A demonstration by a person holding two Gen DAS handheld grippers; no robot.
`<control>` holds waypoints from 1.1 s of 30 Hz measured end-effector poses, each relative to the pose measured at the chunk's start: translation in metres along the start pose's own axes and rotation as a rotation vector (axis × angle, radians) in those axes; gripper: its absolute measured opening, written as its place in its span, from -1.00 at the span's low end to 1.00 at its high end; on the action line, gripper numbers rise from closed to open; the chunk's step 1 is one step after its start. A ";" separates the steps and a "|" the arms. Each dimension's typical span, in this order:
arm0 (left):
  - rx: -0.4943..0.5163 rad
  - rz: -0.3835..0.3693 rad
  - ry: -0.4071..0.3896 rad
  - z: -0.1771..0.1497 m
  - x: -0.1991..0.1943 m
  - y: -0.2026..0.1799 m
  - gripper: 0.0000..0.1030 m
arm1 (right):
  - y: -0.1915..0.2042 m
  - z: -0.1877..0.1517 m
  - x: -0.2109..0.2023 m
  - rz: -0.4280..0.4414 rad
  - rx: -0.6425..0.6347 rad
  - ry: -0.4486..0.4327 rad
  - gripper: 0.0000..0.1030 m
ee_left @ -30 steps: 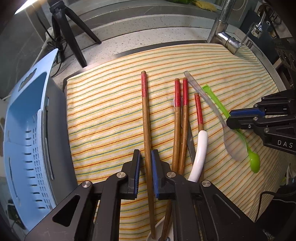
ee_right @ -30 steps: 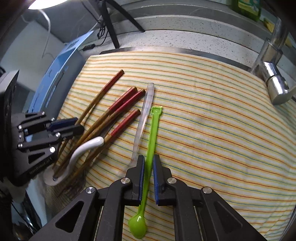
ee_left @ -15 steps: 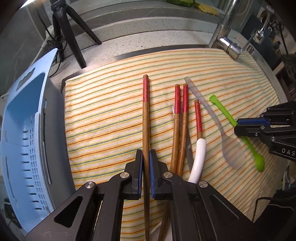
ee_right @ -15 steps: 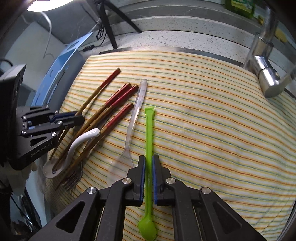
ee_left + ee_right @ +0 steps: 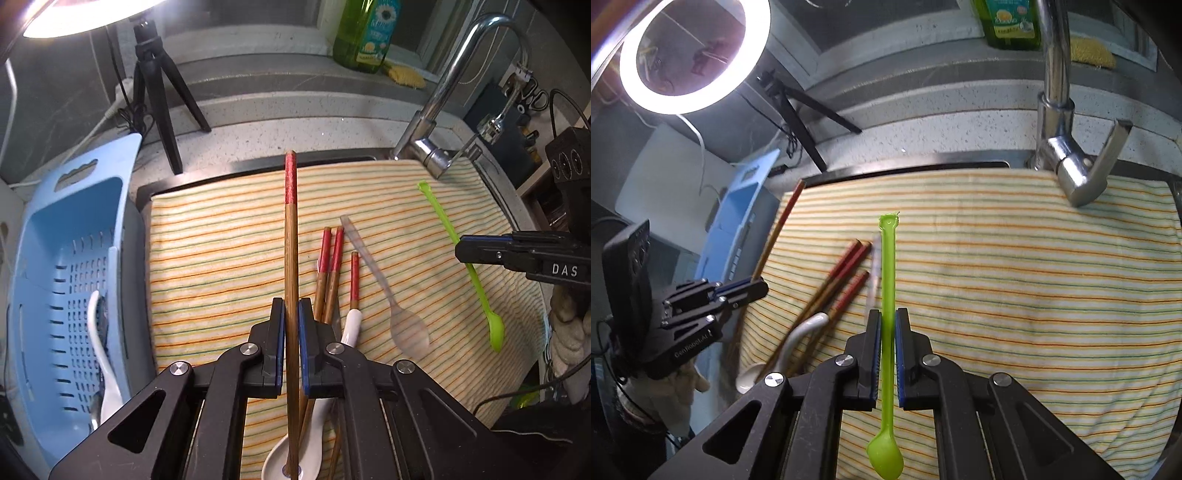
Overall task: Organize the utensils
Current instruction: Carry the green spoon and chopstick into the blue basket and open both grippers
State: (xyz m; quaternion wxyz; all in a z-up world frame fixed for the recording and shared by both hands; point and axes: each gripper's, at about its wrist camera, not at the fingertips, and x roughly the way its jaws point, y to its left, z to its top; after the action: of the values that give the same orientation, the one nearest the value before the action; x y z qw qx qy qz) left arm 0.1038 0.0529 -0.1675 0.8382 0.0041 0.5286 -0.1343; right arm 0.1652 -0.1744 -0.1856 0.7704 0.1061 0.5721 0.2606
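Spread over the sink, on the speckled bench [image 5: 258, 110]: a striped cloth [image 5: 221, 258], widest thing in view; standing at its left edge: a pale blue basket [image 5: 55, 258] with slotted walls, one white spoon [image 5: 105, 369] already inside; rising at the far right: a chrome tap [image 5: 436, 122]; behind, on the ledge: a green bottle [image 5: 364, 33] and a black tripod [image 5: 155, 81].

Closed tightly on a long chopstick [image 5: 291, 240]: the left tongs [image 5: 291, 343]; held clear of the cloth, red end pointing far, near end passing over a white ceramic spoon [image 5: 347, 328] that lies at the near edge. Closed likewise on a thin green spoon [image 5: 887, 280]: the right tongs [image 5: 887, 354]; gripped at mid-handle, bowl hanging toward the near side, also lifted off the cloth.

Lying on the cloth between the two: three more chopsticks [image 5: 334, 266], close together, and just right of them a clear plastic spoon [image 5: 391, 299].

Probably in progress: carrying both pieces toward the basket at left. Possible trouble: pivoting of the chopstick in the pads, because so much length reaches out far of the grip; catching of its red tip on the basket wall; crossing of the right tongs into the left ones on the way leftward; slipping of the thin green handle through the pads if tilted steeply.
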 end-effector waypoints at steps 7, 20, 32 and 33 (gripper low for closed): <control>-0.035 0.023 -0.036 -0.007 -0.030 0.031 -0.89 | 0.048 0.020 0.001 0.087 -0.023 -0.033 -0.88; -0.188 0.113 -0.066 -0.040 -0.068 0.126 -0.89 | 0.173 0.048 0.062 0.193 -0.115 -0.018 -0.88; -0.248 0.098 -0.039 -0.043 -0.053 0.178 -0.89 | 0.222 0.059 0.140 0.204 -0.051 0.063 -0.88; -0.250 0.095 -0.036 -0.043 -0.051 0.181 -0.89 | 0.224 0.059 0.146 0.198 -0.051 0.069 -0.88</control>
State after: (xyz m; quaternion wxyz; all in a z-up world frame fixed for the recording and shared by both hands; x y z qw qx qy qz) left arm 0.0868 0.2447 -0.1651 0.8468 -0.0776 0.5254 -0.0276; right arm 0.1877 0.0984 -0.1833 0.7233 0.1333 0.5781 0.3535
